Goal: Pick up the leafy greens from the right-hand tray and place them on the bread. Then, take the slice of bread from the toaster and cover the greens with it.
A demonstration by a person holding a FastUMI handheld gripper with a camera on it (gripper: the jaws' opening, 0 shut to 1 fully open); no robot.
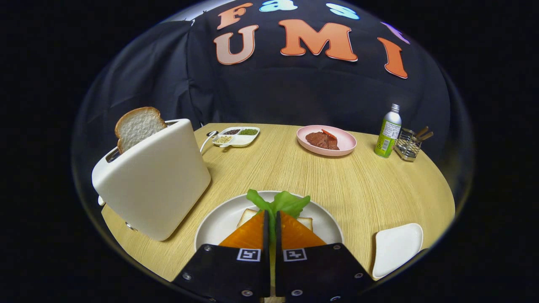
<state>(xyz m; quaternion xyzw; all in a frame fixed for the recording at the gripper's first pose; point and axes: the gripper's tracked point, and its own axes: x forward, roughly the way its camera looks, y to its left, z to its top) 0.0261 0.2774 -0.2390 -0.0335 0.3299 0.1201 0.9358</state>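
My gripper [272,215] is shut on the leafy greens [281,203], whose green leaves stick out just past the fingertips. Right under the fingers lies a bread slice [248,215] on a round white plate [219,225]; the greens hang over it and I cannot tell whether they touch it. A white toaster [153,179] stands to the left of the plate, with a second bread slice [137,125] sticking up out of its slot. A small white tray [398,248] to the right of the plate holds nothing.
Far across the round wooden table [362,185] are a pink plate [342,147] with brown meat, a divided white dish [238,136] of beans and grains, a green-labelled bottle [388,132] and a wire rack [409,145].
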